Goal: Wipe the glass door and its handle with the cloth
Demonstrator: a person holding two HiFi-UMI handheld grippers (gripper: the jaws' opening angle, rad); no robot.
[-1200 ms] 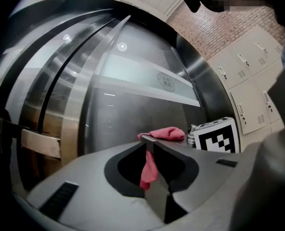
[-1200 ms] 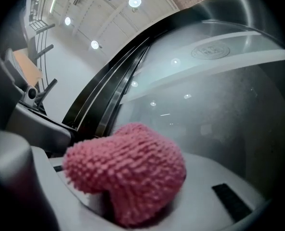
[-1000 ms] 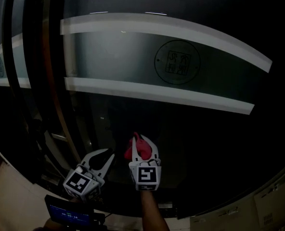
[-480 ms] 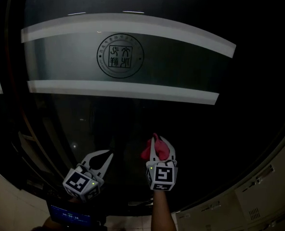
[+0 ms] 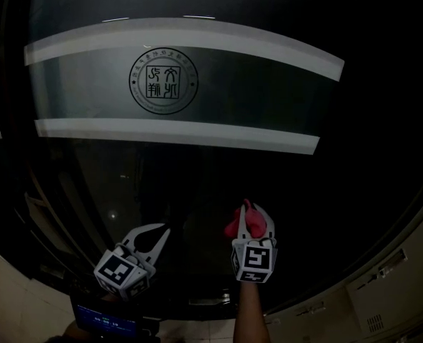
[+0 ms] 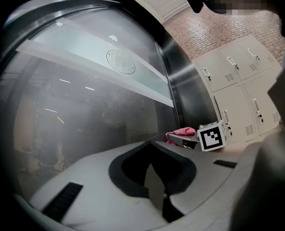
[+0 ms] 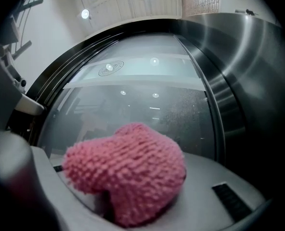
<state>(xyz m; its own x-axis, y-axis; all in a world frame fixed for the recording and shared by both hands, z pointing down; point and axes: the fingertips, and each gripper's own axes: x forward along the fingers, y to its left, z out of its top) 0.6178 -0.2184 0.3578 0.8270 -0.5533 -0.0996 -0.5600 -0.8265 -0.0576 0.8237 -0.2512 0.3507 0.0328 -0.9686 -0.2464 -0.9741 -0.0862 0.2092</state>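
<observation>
Two grippers are held low in front of the glass door, both well below the round seal printed on it. The right gripper has its jaws closed on the pink cloth, a knobbly wad that bulges out past the jaw tips and fills the space between them; in the head view the cloth sits below and to the right of the seal, at the dark lower pane, though contact with the glass cannot be made out. That gripper's marker cube faces the head camera. The left gripper hangs below the seal and slightly left of it, beside the right gripper but apart from it; its jaws meet at the tips with only a dark hollow between them and nothing held. The seal lies within a frosted band edged by two pale stripes across the glass. Farther right of the seal stands the door's brushed metal frame, and beyond that pale lockers.
</observation>
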